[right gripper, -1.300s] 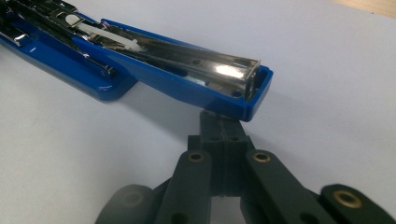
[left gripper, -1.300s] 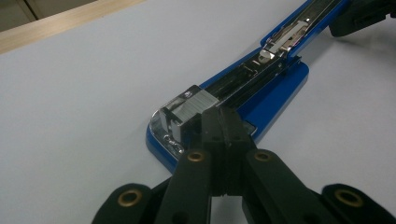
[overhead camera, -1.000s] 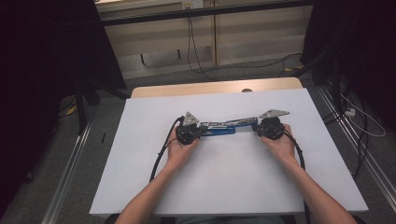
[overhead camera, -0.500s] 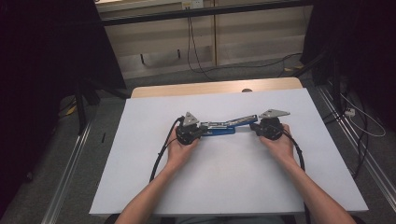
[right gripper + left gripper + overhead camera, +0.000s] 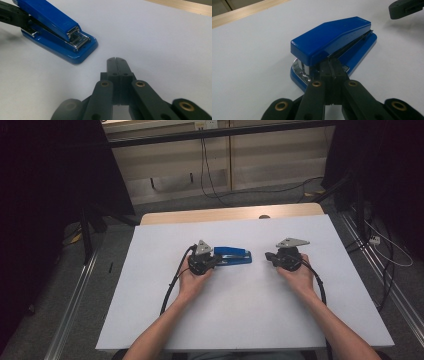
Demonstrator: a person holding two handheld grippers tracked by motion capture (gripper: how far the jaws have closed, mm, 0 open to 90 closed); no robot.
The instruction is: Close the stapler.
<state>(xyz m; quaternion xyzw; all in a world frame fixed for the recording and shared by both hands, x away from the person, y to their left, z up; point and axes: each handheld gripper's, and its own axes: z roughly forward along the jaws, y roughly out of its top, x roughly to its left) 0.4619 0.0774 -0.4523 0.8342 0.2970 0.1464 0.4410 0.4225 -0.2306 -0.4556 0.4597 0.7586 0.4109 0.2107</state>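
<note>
A blue stapler [image 5: 232, 256] lies flat and closed on the white table top [image 5: 250, 315], its mouth pointing right. My left gripper [image 5: 216, 261] is shut, and its tips rest against the stapler's rear end. In the left gripper view the shut jaws [image 5: 332, 62] meet the stapler [image 5: 332, 37] at the seam between top and base. My right gripper [image 5: 267, 256] is shut and empty, a short way right of the stapler's mouth. The right gripper view has its closed tips [image 5: 116, 60] on bare white, with the stapler [image 5: 50, 22] up left.
A wooden strip [image 5: 230, 214] borders the table's far edge. Metal rails [image 5: 75, 315] run along the floor on both sides, with cables [image 5: 385, 245] at the right. Dark stands flank the table at the back.
The stapler looked longer before, with a grey-blue part reaching to the right gripper. It now lies shorter and closed, with a gap to the right gripper. Both hands kept their places.
</note>
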